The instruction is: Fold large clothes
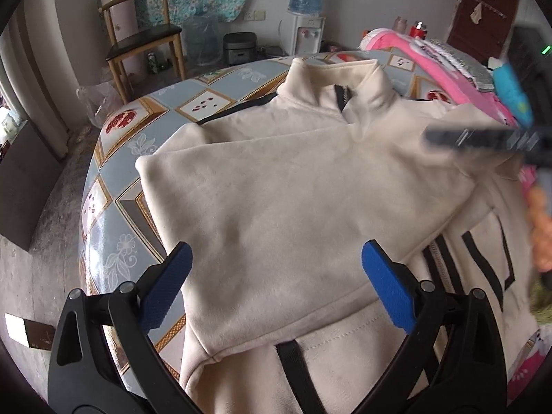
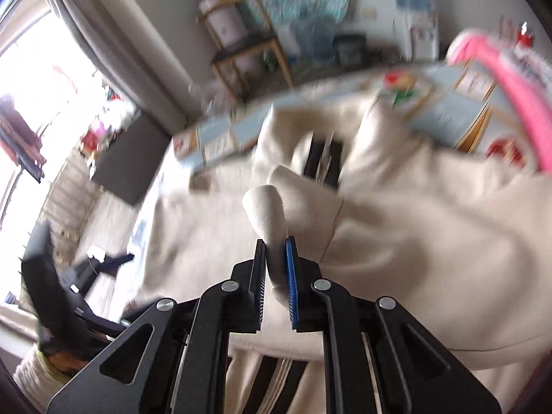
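Note:
A cream zip-neck sweatshirt [image 1: 293, 186] with black stripes lies on the patterned table, its left sleeve folded across the chest and its collar [image 1: 334, 79] at the far side. My left gripper [image 1: 274, 269] hovers open above the folded sleeve, with nothing between its blue pads [image 1: 386, 286]. In the right wrist view, my right gripper [image 2: 276, 245] is shut on a cream sleeve cuff [image 2: 267, 207], carried over the sweatshirt body [image 2: 431, 227]. That view is motion-blurred. The right gripper shows as a dark blur [image 1: 483, 138] at the right of the left wrist view.
The table [image 1: 114, 214] has a blue tile-pattern cloth, and its left edge drops to the floor. Pink clothes [image 1: 448, 65] are piled at the far right. A wooden chair [image 1: 145, 41], a water dispenser [image 1: 307, 10] and a rice cooker [image 1: 239, 48] stand beyond.

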Motion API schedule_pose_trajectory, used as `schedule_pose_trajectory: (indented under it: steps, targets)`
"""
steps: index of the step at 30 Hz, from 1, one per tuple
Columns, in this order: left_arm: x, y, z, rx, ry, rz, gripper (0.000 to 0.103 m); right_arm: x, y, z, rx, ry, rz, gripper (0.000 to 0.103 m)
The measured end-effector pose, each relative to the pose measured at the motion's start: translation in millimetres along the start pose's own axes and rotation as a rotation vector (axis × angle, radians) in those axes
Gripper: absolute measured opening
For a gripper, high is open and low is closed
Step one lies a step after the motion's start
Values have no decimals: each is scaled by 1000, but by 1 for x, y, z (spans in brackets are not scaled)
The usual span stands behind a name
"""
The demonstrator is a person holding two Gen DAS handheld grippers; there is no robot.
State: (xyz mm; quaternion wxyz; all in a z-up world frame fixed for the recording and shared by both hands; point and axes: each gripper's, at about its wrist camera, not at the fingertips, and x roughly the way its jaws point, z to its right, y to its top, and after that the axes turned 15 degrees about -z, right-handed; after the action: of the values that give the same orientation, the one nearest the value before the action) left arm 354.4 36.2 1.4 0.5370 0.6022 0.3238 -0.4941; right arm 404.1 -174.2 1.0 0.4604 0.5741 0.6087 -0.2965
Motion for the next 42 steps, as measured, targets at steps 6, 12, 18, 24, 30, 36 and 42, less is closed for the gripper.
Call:
schedule_pose_trajectory:
  steps: [6, 12, 18, 24, 30, 36, 42]
  targets:
    - [-13, 11, 12, 10, -109, 29, 88, -12, -26, 25, 15, 126, -42, 54]
    - [7, 48, 24, -75, -296, -52, 73, -45, -64, 58, 22, -14, 16, 59]
    - [70, 81, 26, -260, -447, -228, 55, -36, -99, 76, -2, -146, 13, 52]
    - [88, 94, 46, -277, -408, -242, 33, -42, -124, 79, -31, -243, 62, 51]
    - [84, 100, 61, -204, -297, -220, 4, -41, -138, 79, -72, -321, 77, 51]
    - [4, 99, 55, -97, -329, -35, 3, -42, -142, 82, -89, -343, 58, 51]
    - [-59, 83, 4, -177, -259, 89, 3, -39, -143, 81, -111, -377, 37, 51]
